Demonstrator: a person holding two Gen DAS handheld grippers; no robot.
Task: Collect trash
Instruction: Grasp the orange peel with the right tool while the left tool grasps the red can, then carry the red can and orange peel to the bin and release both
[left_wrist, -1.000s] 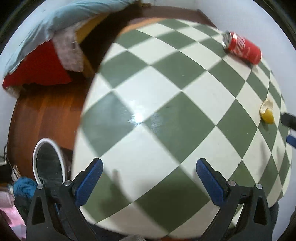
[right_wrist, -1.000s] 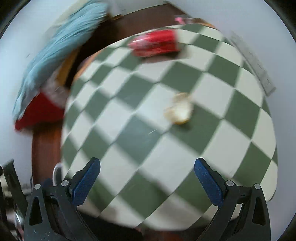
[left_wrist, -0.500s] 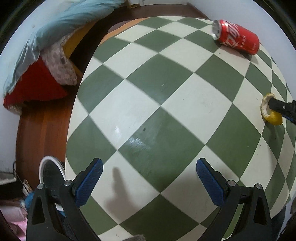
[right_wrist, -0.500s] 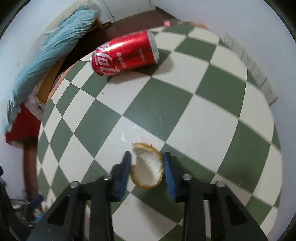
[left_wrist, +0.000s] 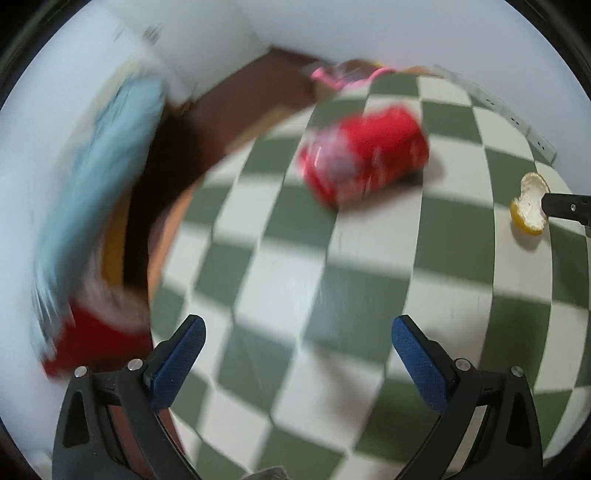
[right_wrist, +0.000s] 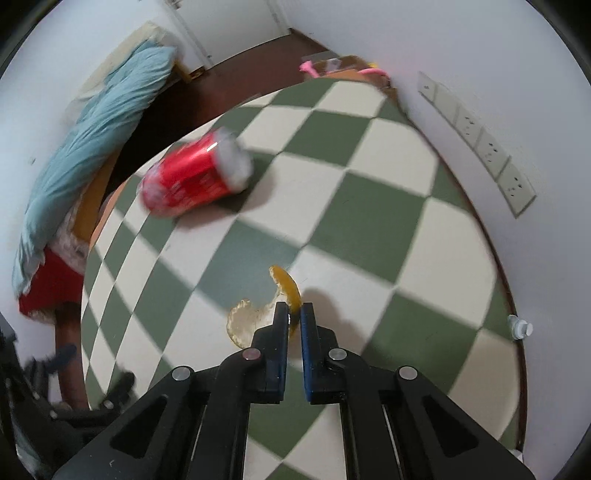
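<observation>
**Peel clamped in right gripper; can lying loose on table**

Orange peel (right_wrist: 258, 314) is seen pinched between the nearly closed blue pads of the right gripper (right_wrist: 293, 308). One curl of the peel rises above the fingertips, yellow rind outward; the paler inner side spreads to the left of the jaws. Whether the peel is lifted clear of the surface or touching it cannot be determined. In the left wrist view, the same peel (left_wrist: 530, 203) is recorded at the far right edge, with a black finger of the right gripper against it.

A red soda can (right_wrist: 197, 177) is noted lying on its side on the green-and-white checkered table (right_wrist: 369, 206), well apart from the peel and toward the far left of the tabletop. It is blurred in both views (left_wrist: 364, 155).

The left gripper (left_wrist: 299, 341) is observed with jaws spread wide and nothing between them, positioned above the near part of the table.

A row of wall sockets (right_wrist: 480, 144) is mounted on the white wall to the right. A light blue pillow (right_wrist: 99, 133) is recorded beyond the table's left edge, above red fabric (right_wrist: 48, 284). A small white cap-like item (right_wrist: 519, 326) sits at the right rim of the table.
</observation>
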